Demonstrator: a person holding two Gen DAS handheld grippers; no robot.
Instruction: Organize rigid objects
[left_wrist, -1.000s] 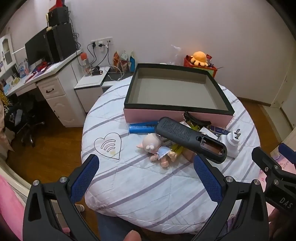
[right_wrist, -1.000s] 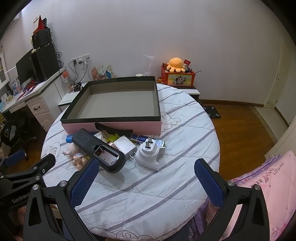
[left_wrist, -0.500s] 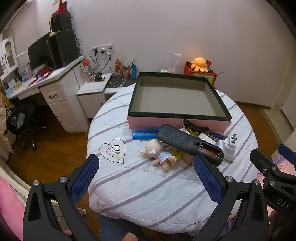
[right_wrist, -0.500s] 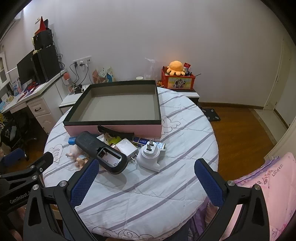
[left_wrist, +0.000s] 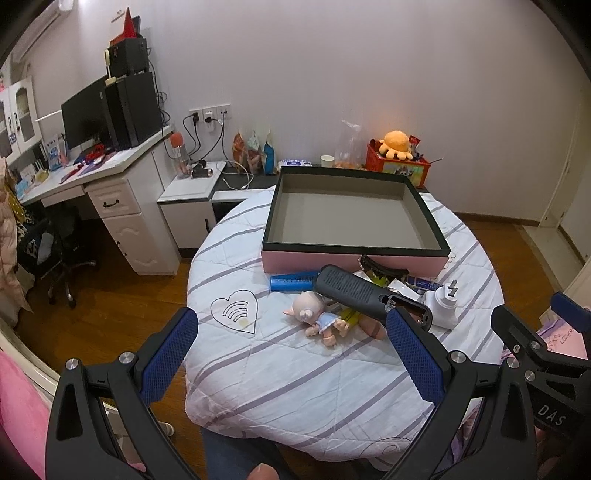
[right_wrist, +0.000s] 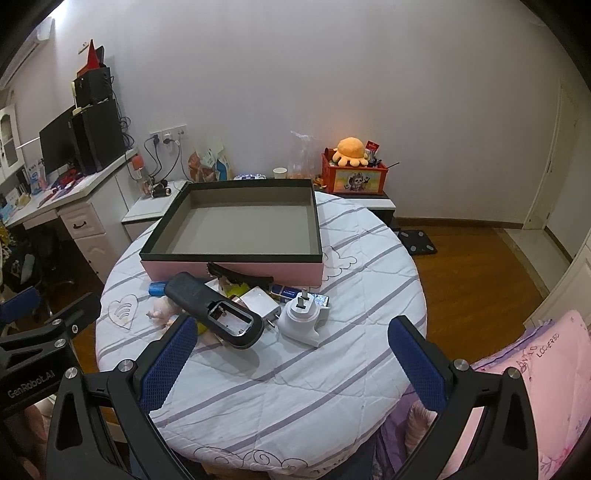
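Both tools, left (left_wrist: 293, 343) and right (right_wrist: 291, 349), hover spread wide and empty above the round desk (right_wrist: 295, 387). One black remote (right_wrist: 214, 308), one white plug (right_wrist: 301, 319), one blue battery (left_wrist: 293, 282) and one doll (left_wrist: 317, 319) lie before one empty pink box (left_wrist: 351, 260); only the left view shows the doll whole.

A round table (right_wrist: 295, 387) carries a striped white quilt. At its far side sits a pink tray (right_wrist: 236, 271); nearer lie a black remote (right_wrist: 207, 302), white plug (right_wrist: 301, 319) and doll (left_wrist: 317, 317).

Black gripper (left_wrist: 291, 350) frames, blue textured pads (left_wrist: 168, 354), silver screws, possibly "GenRobot.AI" lettering.
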